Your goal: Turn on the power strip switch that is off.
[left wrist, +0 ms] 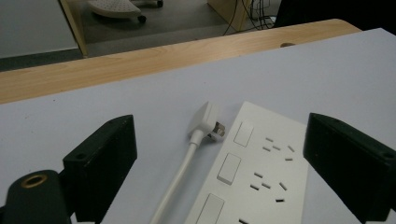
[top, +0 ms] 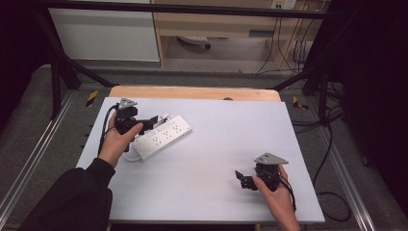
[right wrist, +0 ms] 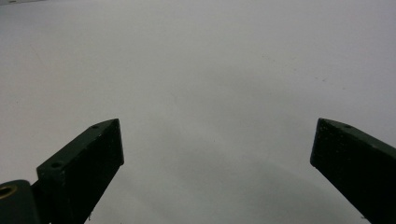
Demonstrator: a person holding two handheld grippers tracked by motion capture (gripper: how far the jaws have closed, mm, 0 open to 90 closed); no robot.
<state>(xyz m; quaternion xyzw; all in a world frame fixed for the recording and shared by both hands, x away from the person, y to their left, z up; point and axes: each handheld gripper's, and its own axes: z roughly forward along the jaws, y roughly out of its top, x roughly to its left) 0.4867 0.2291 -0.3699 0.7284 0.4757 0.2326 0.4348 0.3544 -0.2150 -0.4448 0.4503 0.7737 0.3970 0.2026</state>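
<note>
Left gripper (left wrist: 219,163) jaws spread over strip (left wrist: 254,172): rigid, light, slick. Grip plug (left wrist: 205,122) at 11 o'clock. Right gripper (right wrist: 217,172) spread, empty.

One power strip (top: 162,136), one plug (left wrist: 206,122), two grippers (top: 144,126) (top: 243,179).
</note>
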